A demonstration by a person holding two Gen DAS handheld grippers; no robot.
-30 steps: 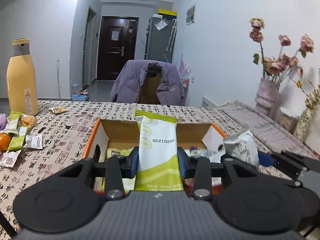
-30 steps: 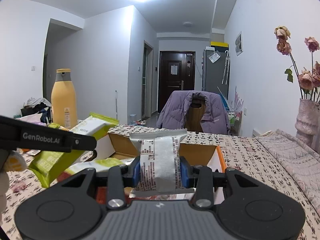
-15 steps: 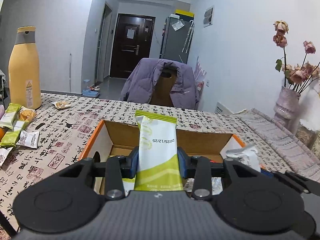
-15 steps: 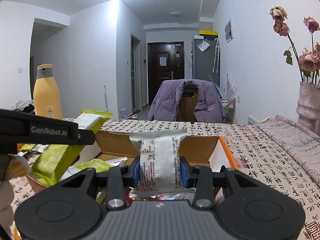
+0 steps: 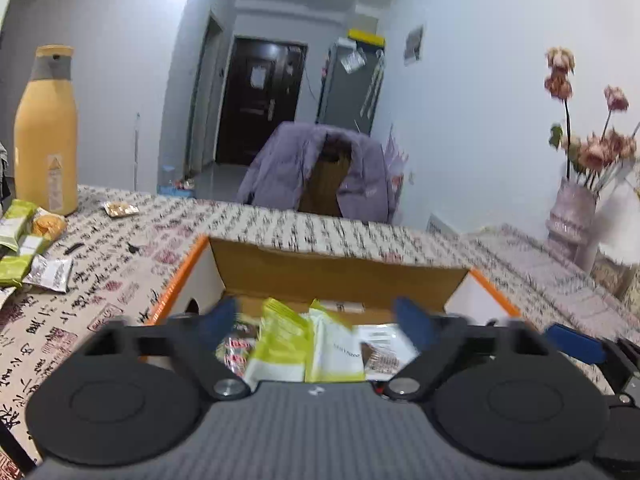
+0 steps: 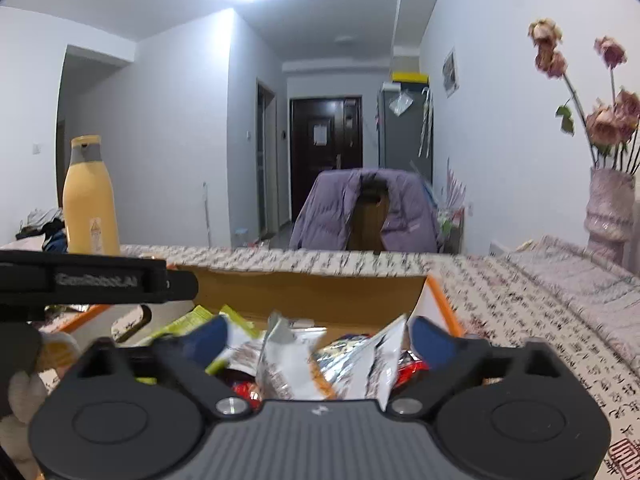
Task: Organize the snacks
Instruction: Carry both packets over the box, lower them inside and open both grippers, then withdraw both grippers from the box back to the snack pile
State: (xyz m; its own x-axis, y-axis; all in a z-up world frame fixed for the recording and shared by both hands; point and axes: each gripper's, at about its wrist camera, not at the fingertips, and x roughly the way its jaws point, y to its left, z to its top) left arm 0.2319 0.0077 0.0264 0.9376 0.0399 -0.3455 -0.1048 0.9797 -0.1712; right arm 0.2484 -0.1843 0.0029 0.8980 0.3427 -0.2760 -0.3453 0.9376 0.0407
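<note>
Snacks: loose packets still on the table [image 5: 280, 232], far left; more already in the box [image 5: 336, 276].
Both jaws have just been opening and stand wide, gripping nothing; green packet [image 5: 280, 344] and silver packet [image 6: 280, 364] lie in the box between them. I judge packets light, crinkly, slippery: pinch mid-body, gently.

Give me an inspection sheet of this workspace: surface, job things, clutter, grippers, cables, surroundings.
Surface: table under a cloth printed with calligraphy.
Job's things: open box holding a green packet and a silver packet among other snacks; loose snacks at the table's left.
Clutter: yellow bottle; vase of dried flowers.
Grippers: left gripper and right gripper have just been opening, both wide over the box, pads clear of the packets.
Cables: nothing seen.
Surroundings: chair draped with a purple jacket, dark door, fridge.
</note>
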